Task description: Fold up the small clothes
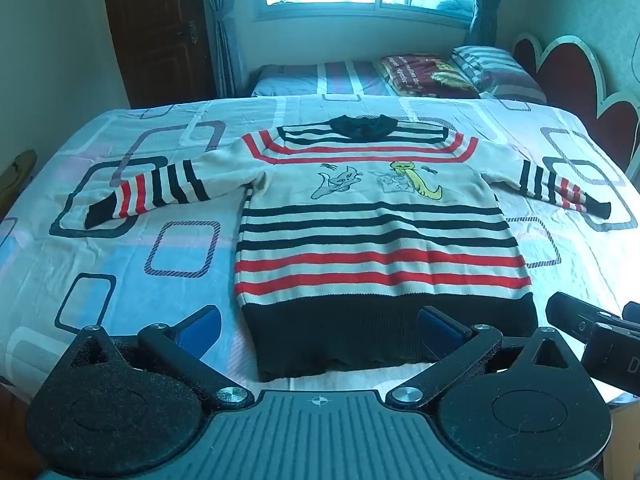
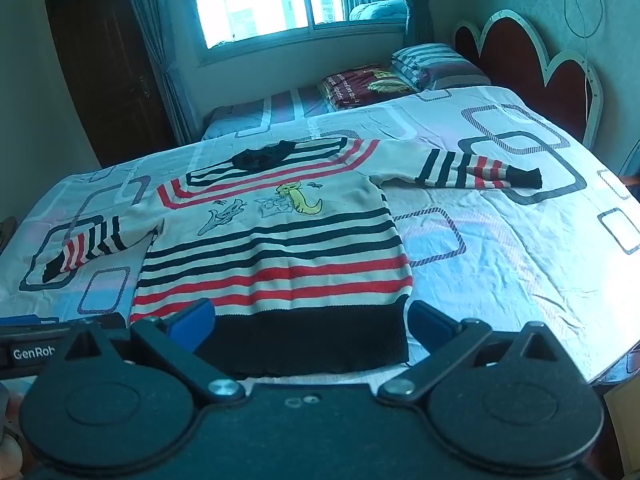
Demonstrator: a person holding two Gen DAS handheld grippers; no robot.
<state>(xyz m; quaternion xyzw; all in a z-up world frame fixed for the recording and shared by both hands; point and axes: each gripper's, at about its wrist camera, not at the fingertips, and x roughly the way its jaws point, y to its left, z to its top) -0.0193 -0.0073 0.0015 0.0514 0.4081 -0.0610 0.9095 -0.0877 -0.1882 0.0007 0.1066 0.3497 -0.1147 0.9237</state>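
A small cream sweater (image 1: 376, 216) with black and red stripes, cartoon cats on the chest and a black hem lies flat on the bed, both sleeves spread out sideways. It also shows in the right wrist view (image 2: 280, 248). My left gripper (image 1: 320, 326) is open and empty, hovering at the near black hem. My right gripper (image 2: 310, 322) is open and empty, its jaws wide over the hem's right part. The right gripper's body (image 1: 592, 328) shows at the right edge of the left wrist view.
The bed sheet (image 1: 120, 248) is pale with rounded-square prints. Folded bedding and pillows (image 1: 432, 72) lie on a second bed behind. A red scalloped headboard (image 1: 576, 76) stands at the right, a window and a dark door at the back.
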